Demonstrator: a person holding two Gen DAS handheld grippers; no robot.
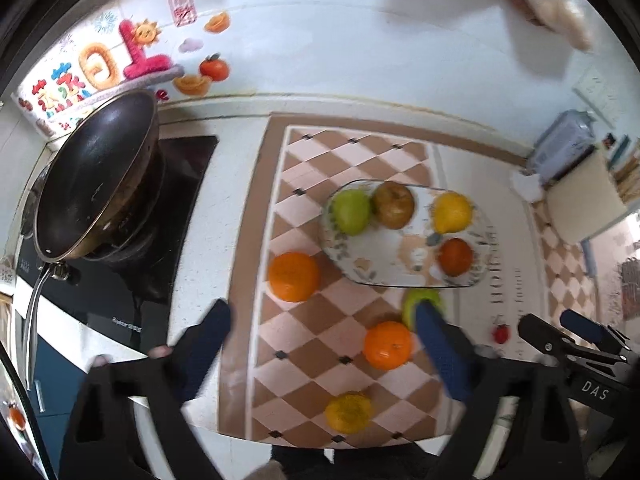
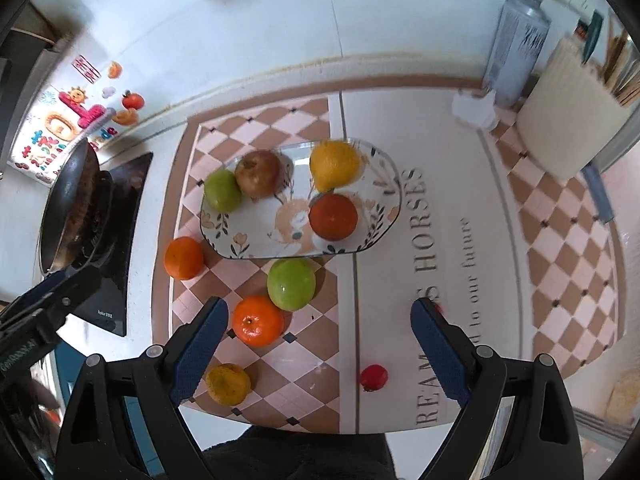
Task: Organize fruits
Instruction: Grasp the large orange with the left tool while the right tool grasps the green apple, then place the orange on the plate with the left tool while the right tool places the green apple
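Four fruits sit on the floral plate (image 2: 224,236); both grippers, left (image 1: 324,334) and right (image 2: 320,320), spread wide, empty.

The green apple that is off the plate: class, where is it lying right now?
In the right wrist view, the green apple lies on the checked mat, just below the plate and touching the orange at its lower left.

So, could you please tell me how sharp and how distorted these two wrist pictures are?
Left wrist view: motion-smeared, the floral plate and wok soft-edged, the counter edge bowed by the fisheye. Right wrist view: crisper, the green apple showing a small glare spot.
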